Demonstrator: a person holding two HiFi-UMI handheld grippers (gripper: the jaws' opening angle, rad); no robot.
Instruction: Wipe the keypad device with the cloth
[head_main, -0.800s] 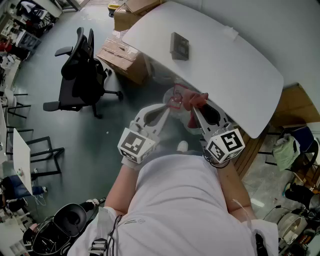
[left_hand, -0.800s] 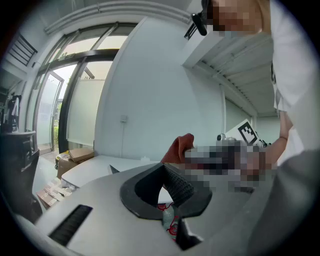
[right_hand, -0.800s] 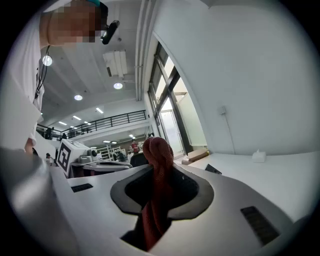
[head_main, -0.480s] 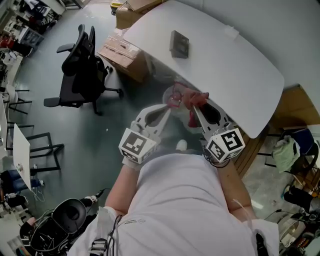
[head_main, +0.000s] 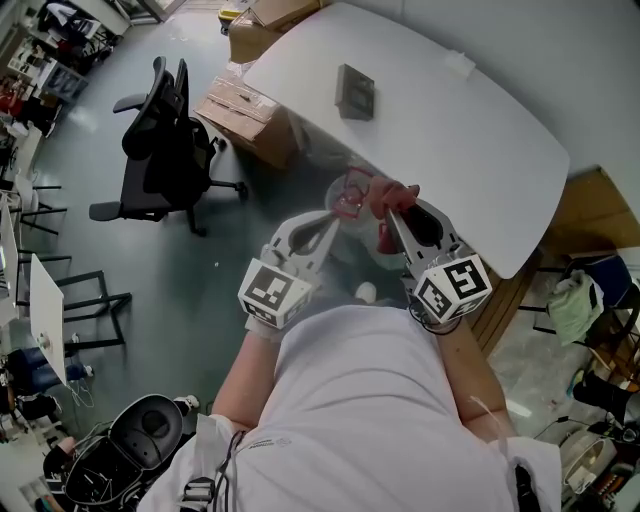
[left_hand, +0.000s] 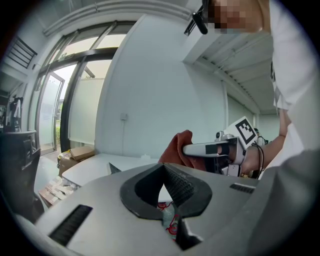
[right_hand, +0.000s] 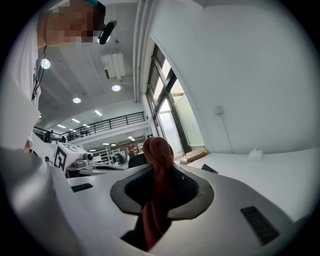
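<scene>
The lower end of the cloth (right_hand: 156, 160) is hidden between the right fingers (right_hand: 192, 196); the scrap (left_hand: 168, 220) between the left fingers (left_hand: 181, 187) is unidentifiable.

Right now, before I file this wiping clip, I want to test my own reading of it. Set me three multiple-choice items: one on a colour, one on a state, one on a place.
1. What colour is the cloth?
A. blue
B. white
C. red

2. How is the right claw?
A. open and empty
B. shut on the cloth
C. shut with nothing in it

3. Where is the keypad device?
A. in the right claw
B. on the white table
C. under the cloth

Answers:
1. C: it shows as a red bunch in the head view.
2. B: the cloth runs pinched between its jaws, while the left claw is shut on a clear wrapper.
3. B: it lies on the tabletop, beyond both claws.
</scene>
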